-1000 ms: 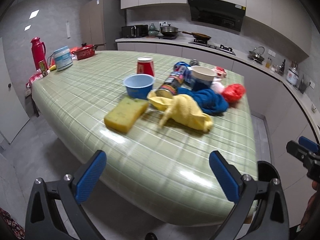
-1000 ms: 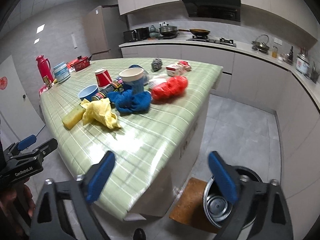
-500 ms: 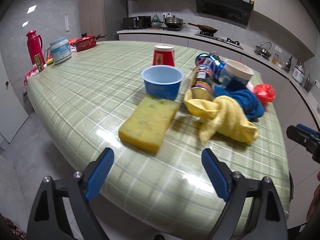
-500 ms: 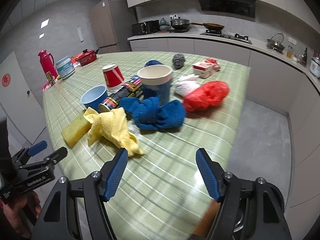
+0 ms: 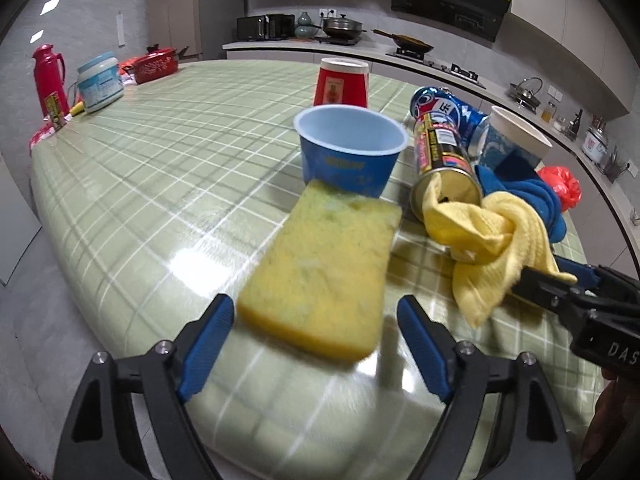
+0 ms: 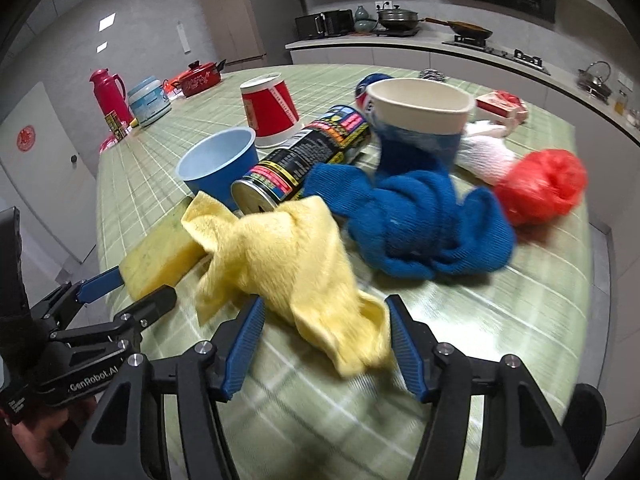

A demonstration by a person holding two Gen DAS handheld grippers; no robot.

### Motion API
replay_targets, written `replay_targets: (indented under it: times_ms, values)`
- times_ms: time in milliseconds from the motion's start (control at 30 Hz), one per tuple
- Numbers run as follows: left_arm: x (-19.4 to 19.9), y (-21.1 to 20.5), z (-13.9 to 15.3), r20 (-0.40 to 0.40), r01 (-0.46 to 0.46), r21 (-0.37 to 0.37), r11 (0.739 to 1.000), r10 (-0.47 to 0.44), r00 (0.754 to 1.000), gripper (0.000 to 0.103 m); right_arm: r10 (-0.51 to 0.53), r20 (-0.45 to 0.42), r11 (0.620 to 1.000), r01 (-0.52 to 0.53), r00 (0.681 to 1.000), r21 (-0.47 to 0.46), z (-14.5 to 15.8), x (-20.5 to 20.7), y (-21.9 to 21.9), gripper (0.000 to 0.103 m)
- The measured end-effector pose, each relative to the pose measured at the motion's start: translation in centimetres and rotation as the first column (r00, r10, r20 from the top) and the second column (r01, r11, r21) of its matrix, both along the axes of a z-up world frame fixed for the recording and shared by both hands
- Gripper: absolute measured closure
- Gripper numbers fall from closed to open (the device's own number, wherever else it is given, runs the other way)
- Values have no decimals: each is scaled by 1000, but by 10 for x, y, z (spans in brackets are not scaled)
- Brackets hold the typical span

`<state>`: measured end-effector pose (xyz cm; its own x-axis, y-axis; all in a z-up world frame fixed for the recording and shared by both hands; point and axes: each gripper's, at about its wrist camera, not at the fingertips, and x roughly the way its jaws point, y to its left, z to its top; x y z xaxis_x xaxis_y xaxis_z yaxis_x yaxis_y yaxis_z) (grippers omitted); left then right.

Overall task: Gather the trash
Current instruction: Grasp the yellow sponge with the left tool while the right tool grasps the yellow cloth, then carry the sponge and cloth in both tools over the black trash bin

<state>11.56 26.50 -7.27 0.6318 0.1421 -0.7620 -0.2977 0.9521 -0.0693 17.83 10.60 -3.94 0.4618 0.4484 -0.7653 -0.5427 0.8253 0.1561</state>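
Observation:
A yellow sponge lies on the green checked table; my left gripper is open, its fingers either side of the sponge's near end. A yellow cloth lies just ahead of my open right gripper. Behind are a blue cup, a tipped black can, a blue cloth, a paper cup, an upturned red cup, a blue can and a red plastic bag. The sponge also shows in the right wrist view.
A red thermos, a white tub and a red pot stand at the table's far left. A white wad and a red-white pack lie at the back right. Kitchen counters run behind.
Both grippers have moved forward over the table: the left up to the sponge, the right up to the yellow cloth. Both jaws have narrowed a little.

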Motion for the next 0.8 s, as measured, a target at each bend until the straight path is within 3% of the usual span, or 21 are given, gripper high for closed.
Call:
replay_targets:
  times_ms: [33,100,133,233,300,800]
  values:
    - [3,2,-1,0,4,1,1000,-4,1000,18,4,-5,1000,-4,1000,2,-1,2,3,44]
    - [7,6,-1,6,13,-8,1000,-13,1000,21,9,-10,1000,-9,1000,10,-2,4,7,59]
    - [8,8,-1,13,21,-15,1000,-20,1000,31,14,-9,1000,-14,1000,12,-1,3,8,68]
    - [7,11,1,33,47,-34,998,-46,998,44,24,1,1000,-24,1000,8,0,-1,11,76]
    - [5,14,3,52,51,-51,997,-48,998,47,25,4,1000,-25,1000,15,1,-4,9,81]
    - [-23,-17,37,95,60,-25,998,-57,994,47,-14,45,997,11,999,72,32,-37,-28,84]
